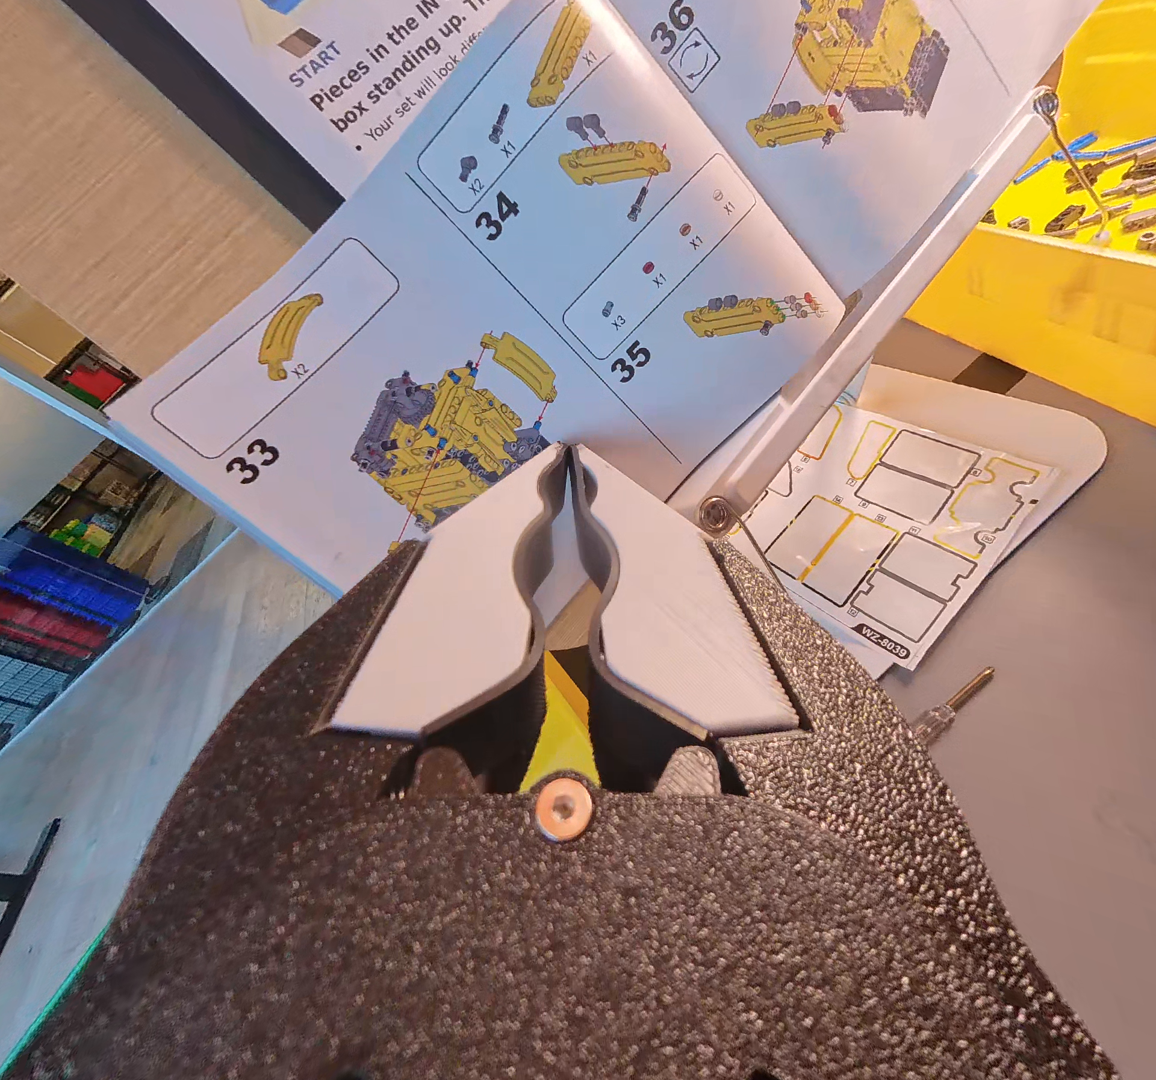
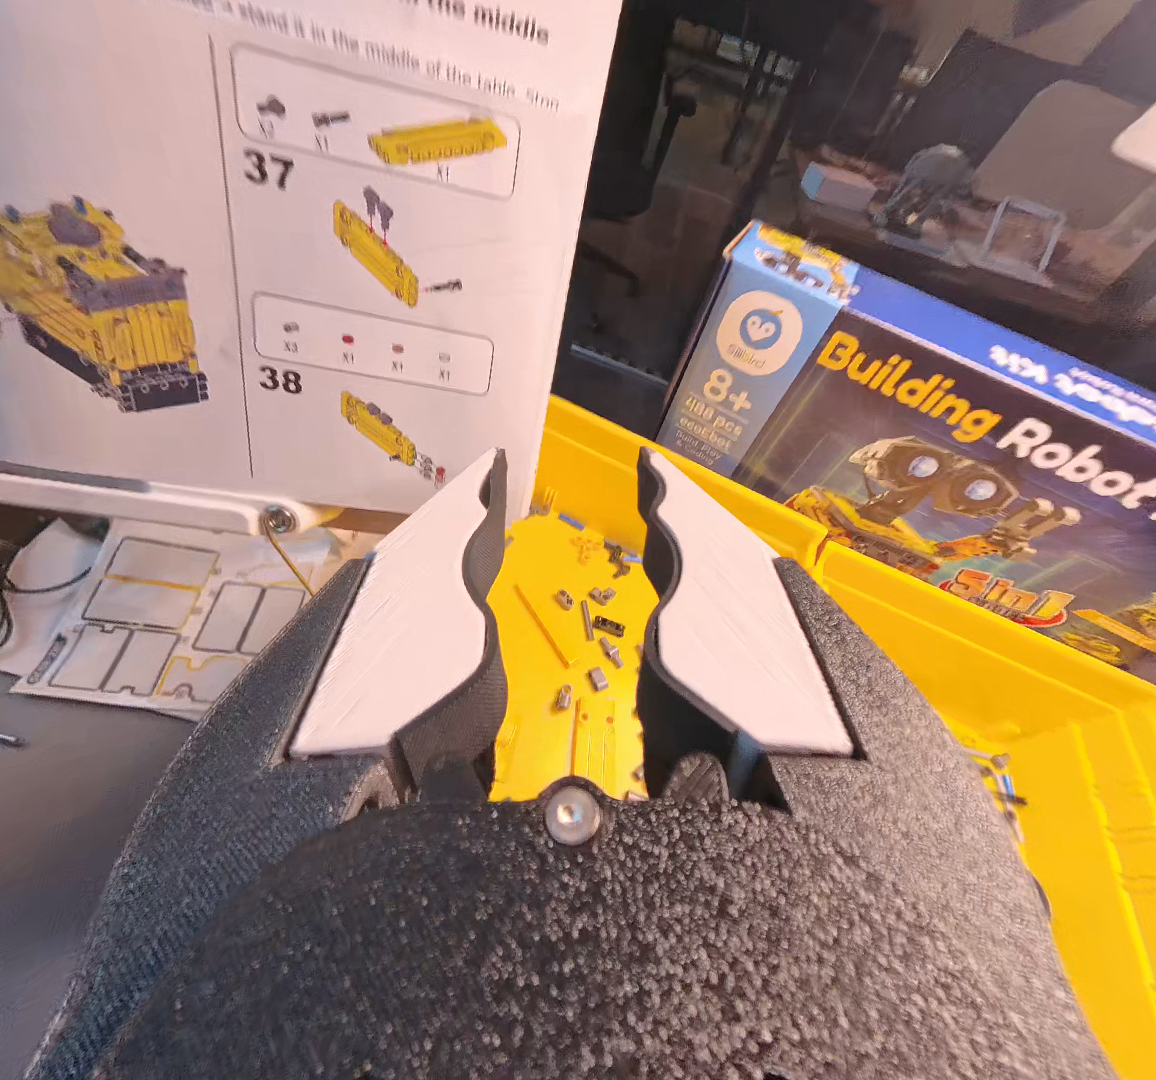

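Left gripper (image 1: 568, 456): fingers brought together, tips meeting, with nothing visibly clamped between them. It points at the lower edge of an open instruction booklet (image 1: 500, 249), which stands upright on a white stand (image 1: 876, 324). A narrow yellow surface shows through the gap at the finger roots; what it belongs to cannot be told.

Right gripper (image 2: 569, 462): fingers apart, holding nothing. It hangs over a yellow bin (image 2: 938, 662), close to the bin's near-left corner. Between the fingers, small loose parts (image 2: 594, 618) lie scattered on the bin floor: grey pins and connectors, a black piece, thin yellow rods and a few blue bits farther back.

The booklet's right-hand page stands just left of the right gripper, at the bin's left wall. In front of the stand a sticker sheet (image 1: 876, 556) lies flat on the grey table (image 1: 1032, 800), most of its stickers already removed. A small screwdriver (image 1: 951, 706) lies on the table near the sheet.

A blue and dark toy box (image 2: 938, 424) with a robot picture stands tilted against the far side of the bin. Shelving with coloured bins (image 1: 69, 587) shows at the far left of the left wrist view.
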A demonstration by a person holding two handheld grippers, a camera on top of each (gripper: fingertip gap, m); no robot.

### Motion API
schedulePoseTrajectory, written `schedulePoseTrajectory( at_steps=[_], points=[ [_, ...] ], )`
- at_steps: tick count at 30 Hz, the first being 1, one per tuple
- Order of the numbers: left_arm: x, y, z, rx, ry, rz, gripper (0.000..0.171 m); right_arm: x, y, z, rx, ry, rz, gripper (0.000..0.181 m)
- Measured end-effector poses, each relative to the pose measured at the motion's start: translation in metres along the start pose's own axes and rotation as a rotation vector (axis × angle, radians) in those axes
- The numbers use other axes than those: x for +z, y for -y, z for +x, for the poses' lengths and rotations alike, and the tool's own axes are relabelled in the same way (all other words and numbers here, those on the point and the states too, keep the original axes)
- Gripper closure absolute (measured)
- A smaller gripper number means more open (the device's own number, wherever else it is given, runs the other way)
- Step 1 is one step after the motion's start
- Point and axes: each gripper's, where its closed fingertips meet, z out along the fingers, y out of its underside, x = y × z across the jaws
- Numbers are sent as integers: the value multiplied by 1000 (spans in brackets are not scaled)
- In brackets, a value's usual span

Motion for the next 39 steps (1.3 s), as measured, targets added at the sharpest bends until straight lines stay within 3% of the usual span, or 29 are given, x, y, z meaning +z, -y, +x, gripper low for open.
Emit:
schedulePoseTrajectory(
  at_steps=[2,5,7,9,13,19,23,33,39],
  points=[
    [0,0,0,12,4,2,171,-15,25,-8,-30,24,140,142],
    [0,-1,-1,31,11,5,171,-31,48,-57,-160,195,271,156],
    [0,-1,-2,22,15,11,171,-30,46,-94,-242,299,273,159],
    [-1,-1,-3,17,24,14,171,-14,33,-111,-276,286,209,160],
    [-3,-3,-9,60,51,-2,171,18,11,-102,-234,161,139,159],
    [-4,-5,-11,114,35,2,171,17,3,-86,-109,90,155,155],
    [-3,-6,-12,131,60,31,171,16,-10,-82,-5,125,120,156],
    [1,-8,-16,71,52,-2,171,8,-18,-86,25,124,89,155],
    [-7,-9,-4,-44,-5,18,166,-13,-1,-88,149,166,133,142]
  ],
)
